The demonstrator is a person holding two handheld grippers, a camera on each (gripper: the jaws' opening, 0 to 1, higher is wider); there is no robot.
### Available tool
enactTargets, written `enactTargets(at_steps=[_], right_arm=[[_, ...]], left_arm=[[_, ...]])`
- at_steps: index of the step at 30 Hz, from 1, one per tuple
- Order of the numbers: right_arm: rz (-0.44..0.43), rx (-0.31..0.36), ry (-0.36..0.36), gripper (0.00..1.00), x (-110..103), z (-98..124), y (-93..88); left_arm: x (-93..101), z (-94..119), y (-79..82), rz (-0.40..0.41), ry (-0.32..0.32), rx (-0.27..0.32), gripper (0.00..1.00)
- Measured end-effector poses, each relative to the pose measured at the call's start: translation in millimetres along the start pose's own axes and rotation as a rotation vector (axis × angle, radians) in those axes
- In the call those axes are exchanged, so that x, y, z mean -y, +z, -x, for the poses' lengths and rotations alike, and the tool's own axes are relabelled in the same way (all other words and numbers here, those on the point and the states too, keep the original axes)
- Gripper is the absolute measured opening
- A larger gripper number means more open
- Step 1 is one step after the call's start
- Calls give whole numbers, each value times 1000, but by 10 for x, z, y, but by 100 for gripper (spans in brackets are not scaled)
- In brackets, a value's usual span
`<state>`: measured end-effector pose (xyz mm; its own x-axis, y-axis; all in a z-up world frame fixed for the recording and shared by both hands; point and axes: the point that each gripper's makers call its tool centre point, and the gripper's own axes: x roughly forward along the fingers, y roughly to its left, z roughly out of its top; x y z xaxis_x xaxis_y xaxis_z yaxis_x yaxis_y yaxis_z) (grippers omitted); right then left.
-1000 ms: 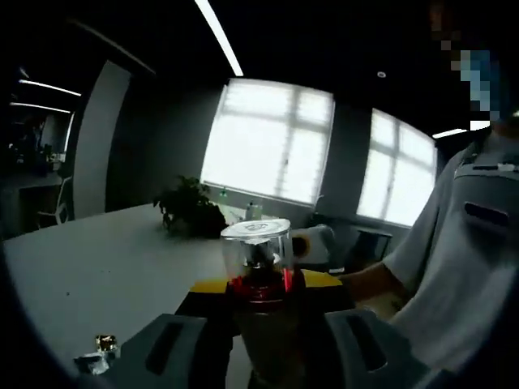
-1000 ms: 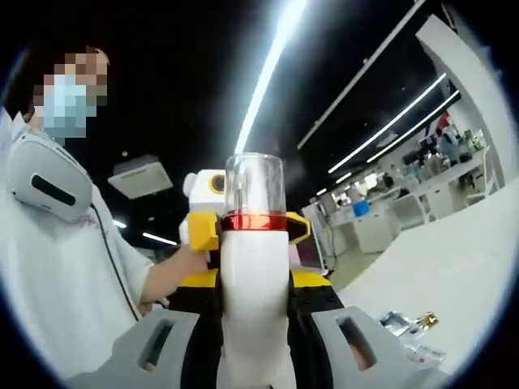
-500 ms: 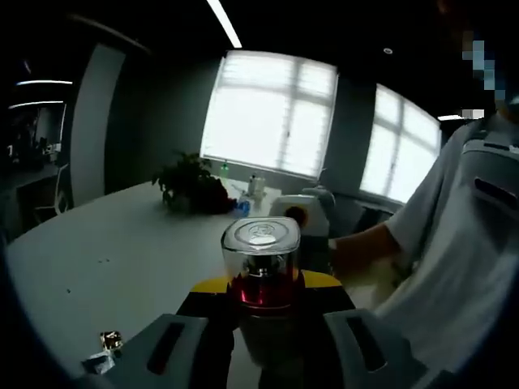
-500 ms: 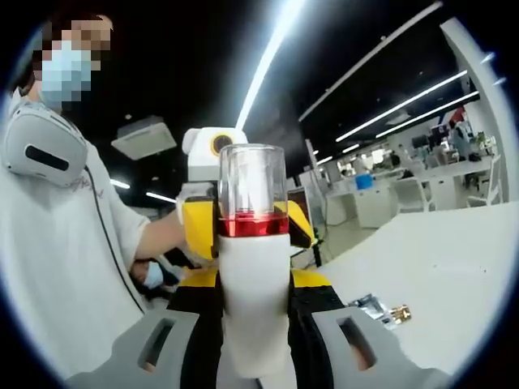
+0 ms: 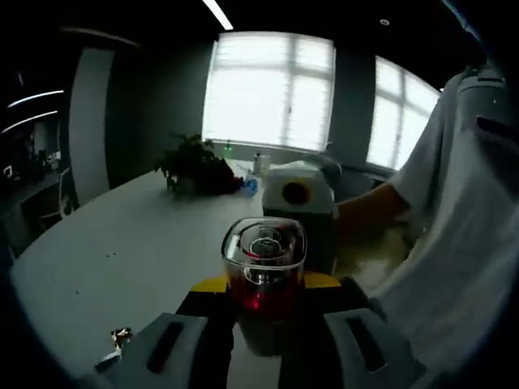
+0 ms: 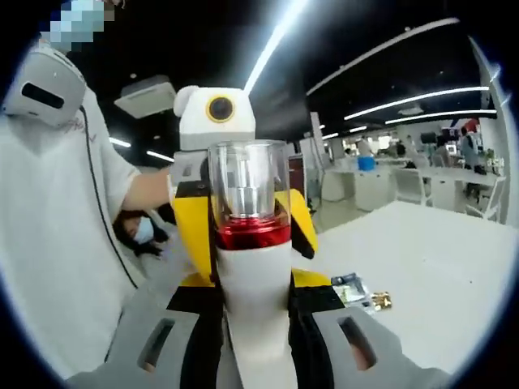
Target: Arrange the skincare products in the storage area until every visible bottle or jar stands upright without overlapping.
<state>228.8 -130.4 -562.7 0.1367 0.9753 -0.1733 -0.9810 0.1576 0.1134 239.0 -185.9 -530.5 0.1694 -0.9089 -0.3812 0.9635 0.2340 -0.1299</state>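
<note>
A bottle [image 5: 264, 271] with a clear cap, a red collar and a shadowed body stands between the jaws of my left gripper [image 5: 266, 328], which is shut on it. In the right gripper view, a white bottle [image 6: 253, 279] with a clear cap and red collar is clamped in my right gripper [image 6: 255, 328]. The right gripper [image 5: 298, 198] shows just behind the bottle in the left gripper view. The left gripper [image 6: 216, 121] rises close behind the bottle in the right gripper view. I cannot tell whether both views show one and the same bottle.
A long white table [image 5: 105, 259] stretches away, with a potted plant [image 5: 193, 166] at its far end. A foil sachet [image 6: 351, 288] and a small gold-capped item [image 6: 379, 301] lie on the table. A person in a white shirt [image 5: 462, 243] stands close by.
Both views have tilted down toward the table. The two grippers have drawn closer, each now larger behind the bottle in the other's view. The grip is unchanged.
</note>
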Motion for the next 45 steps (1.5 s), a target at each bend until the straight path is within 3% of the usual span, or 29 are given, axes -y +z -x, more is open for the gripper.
enactTargets(at_steps=[7,17,27,34,40,45], right_arm=[[4,-82,5,29,123,-7,-367],[29,-178,-55,29,409,93,-814],[67,-223,-108,29,629,178,-1137],[106,-214,-137,29,742,196,-1381],[142,-269,-166,29,872,271,-1594],[139,-277,-165,30,963,317,-1679]], left_arm=[[-64,-198,-305,5,-11,-51,26],[-189,-541,-559,-57,-27,-101,26],[-294,-818,-749,-79,-66,-106,26],[-452,-1043,-1012,-136,-86,-144,26],[-505,-1212,-1126,-151,-112,-152,26],[-578,-1310,-1168,-144,-134,-158,26]])
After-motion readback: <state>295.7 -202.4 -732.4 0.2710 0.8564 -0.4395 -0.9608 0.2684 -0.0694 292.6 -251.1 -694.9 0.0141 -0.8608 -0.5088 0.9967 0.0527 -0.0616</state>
